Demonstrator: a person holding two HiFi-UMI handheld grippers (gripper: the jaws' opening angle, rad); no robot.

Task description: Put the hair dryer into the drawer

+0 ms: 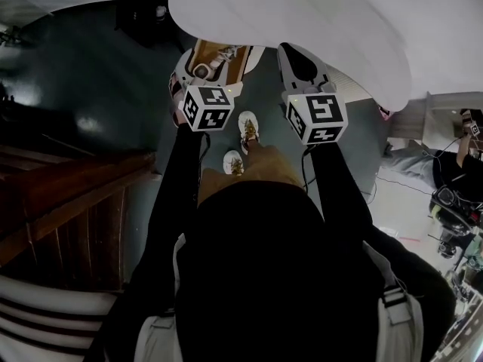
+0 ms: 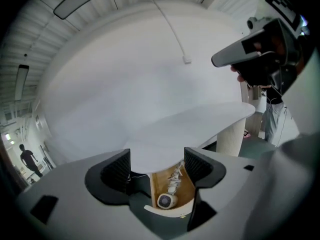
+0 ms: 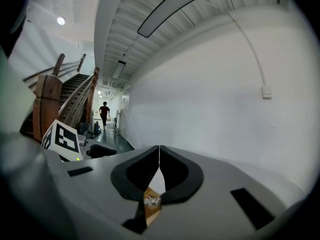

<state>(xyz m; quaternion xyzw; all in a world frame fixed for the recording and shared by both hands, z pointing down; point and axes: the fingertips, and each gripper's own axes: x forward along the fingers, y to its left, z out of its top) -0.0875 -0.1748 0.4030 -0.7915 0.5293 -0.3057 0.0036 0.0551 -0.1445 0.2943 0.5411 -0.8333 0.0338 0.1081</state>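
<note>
**Two grippers over an open drawer, hair dryer inside**

The hair dryer (image 2: 166, 200) lies in the open drawer (image 2: 186, 189). Its round white face is toward the drawer's curved front edge, and its cord (image 2: 175, 176) is bundled behind it toward the back. Bare wooden floor shows on either side of the cord. The rounded rim of the white table top (image 2: 200, 126) overhangs the rear of the drawer, so only the front part is open from above. A pale ribbed table leg (image 2: 231, 136) stands off to the right under the top.

The left gripper (image 2: 157, 159) hangs above the drawer with its jaws spread wide and nothing between them. The dryer shows through the gap, well below the pads. The right gripper (image 3: 159, 156) is held beside it at about the same height, near but not touching. Its jaws are closed tip to tip and empty, and a sliver of drawer and cord shows beneath the tips.

In the head view, dark floor (image 1: 90, 89) lies open ahead and to the left. The person's shoes (image 1: 247, 127) stand just back from the drawer. A wooden staircase (image 1: 68, 194) borders the person's left side, and gear with cables (image 1: 449, 202) crowds the far right. A white wall (image 3: 225, 109) closes the space behind the table, with a corridor running along it.
</note>
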